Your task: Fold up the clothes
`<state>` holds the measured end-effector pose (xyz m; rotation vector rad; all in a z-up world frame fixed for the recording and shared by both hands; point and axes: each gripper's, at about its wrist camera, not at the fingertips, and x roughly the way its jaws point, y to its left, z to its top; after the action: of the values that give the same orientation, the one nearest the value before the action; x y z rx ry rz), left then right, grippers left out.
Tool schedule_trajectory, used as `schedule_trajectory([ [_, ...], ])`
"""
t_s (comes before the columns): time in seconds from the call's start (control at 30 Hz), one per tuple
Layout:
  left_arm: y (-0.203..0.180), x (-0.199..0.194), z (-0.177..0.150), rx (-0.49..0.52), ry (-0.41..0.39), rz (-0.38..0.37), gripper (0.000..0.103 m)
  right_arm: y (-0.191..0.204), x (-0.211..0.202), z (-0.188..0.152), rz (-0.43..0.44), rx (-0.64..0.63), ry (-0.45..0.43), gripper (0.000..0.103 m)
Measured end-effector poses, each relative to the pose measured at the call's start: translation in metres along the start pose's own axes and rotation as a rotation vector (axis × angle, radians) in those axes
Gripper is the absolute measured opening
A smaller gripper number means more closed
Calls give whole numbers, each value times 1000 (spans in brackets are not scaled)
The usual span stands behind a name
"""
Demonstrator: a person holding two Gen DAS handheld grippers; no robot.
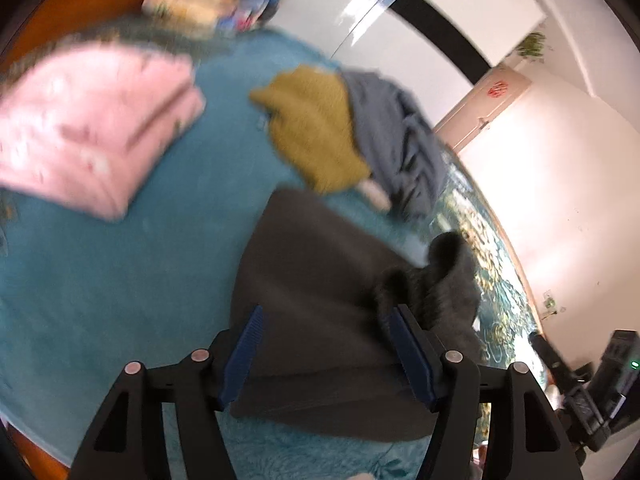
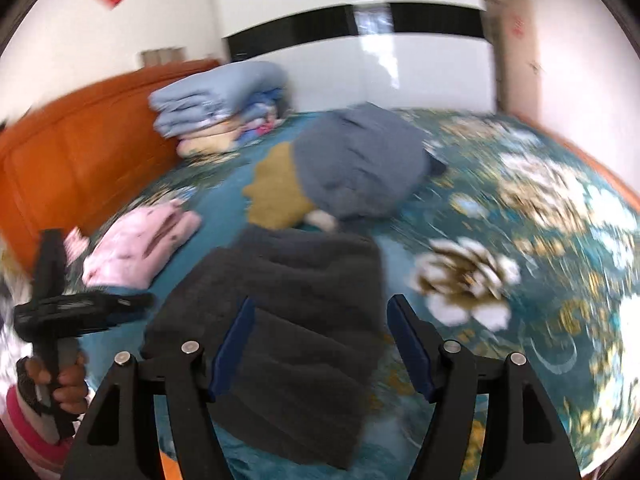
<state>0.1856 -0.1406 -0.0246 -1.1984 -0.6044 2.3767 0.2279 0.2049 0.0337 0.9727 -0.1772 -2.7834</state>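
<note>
- Hovering over the bed [image 2: 500, 320], your right claw [image 2: 320, 322] has its blue pads spread wide with nothing between them; the dark grey garment [image 2: 288, 320] lies flat on the bedcover just below and ahead of it.
- Your left claw [image 1: 326, 330] is likewise spread apart and empty, above the same dark grey garment [image 1: 320, 280], whose bunched, fuzzy end rises beside the right-hand pad; whether pad and cloth touch is unclear through the blur.
- Seen from the right wrist, that garment is a folded, roughly rectangular slab whose long axis runs from near the claw away towards the far clothes, leaning slightly right.
- Your left hand [image 2: 64, 380] grips the other tool's handle at the left edge of the right wrist view, well clear of the garment.
- Left of the garment, apart from it, sits a folded pink garment [image 1: 92, 128] on the teal bedcover.
- Just past the garment's far end lies a mustard knit piece [image 2: 276, 192], with a crumpled grey-blue garment [image 2: 360, 164] overlapping its right side.
- Farther back, against the orange wooden headboard [image 2: 80, 152], a stack of folded bedding [image 2: 216, 100] is piled, pale blue on top.
- Beyond the bed stands a white wardrobe [image 2: 420, 72] with a black band.
</note>
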Motion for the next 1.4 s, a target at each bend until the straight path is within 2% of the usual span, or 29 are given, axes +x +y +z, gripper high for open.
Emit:
schedule_trajectory([
  [0.03, -6, 0, 1, 21, 2, -28, 75, -8, 1, -3, 4, 28, 5, 70],
  [0.17, -21, 42, -11, -11, 163, -195, 78, -22, 11, -11, 34, 107, 32, 70],
  [0.23, -23, 62, -16, -32, 210, -214, 78, -21, 15, -12, 48, 108, 41, 70],
  [0.37, -27, 85, -12, -95, 232, -280, 78, -19, 17, -18, 54, 83, 54, 70],
  [0.57, -37, 106, -5, -101, 262, -266, 75, -26, 25, -23, 45, 127, 84, 71],
  [0.63, -38, 110, -6, -101, 271, -236, 64, -25, 25, -22, 47, 120, 86, 71],
  [0.67, -37, 111, -6, -104, 272, -230, 62, -24, 24, -22, 45, 114, 90, 71],
  [0.73, -36, 109, -5, -106, 262, -233, 55, -22, 24, -23, 44, 110, 96, 71],
  [0.9, -43, 94, -4, -48, 231, -243, 46, -18, 22, -24, 34, 109, 107, 71],
  [1.13, -51, 44, 18, 38, 128, -333, 42, -11, 9, -12, 43, 102, 64, 71],
  [1.27, -32, 7, 35, 13, 31, -408, 42, -7, 6, -7, 55, 92, 47, 71],
  [1.4, 15, 0, 34, -60, 6, -370, 42, -3, 6, -6, 63, 83, 42, 71],
])
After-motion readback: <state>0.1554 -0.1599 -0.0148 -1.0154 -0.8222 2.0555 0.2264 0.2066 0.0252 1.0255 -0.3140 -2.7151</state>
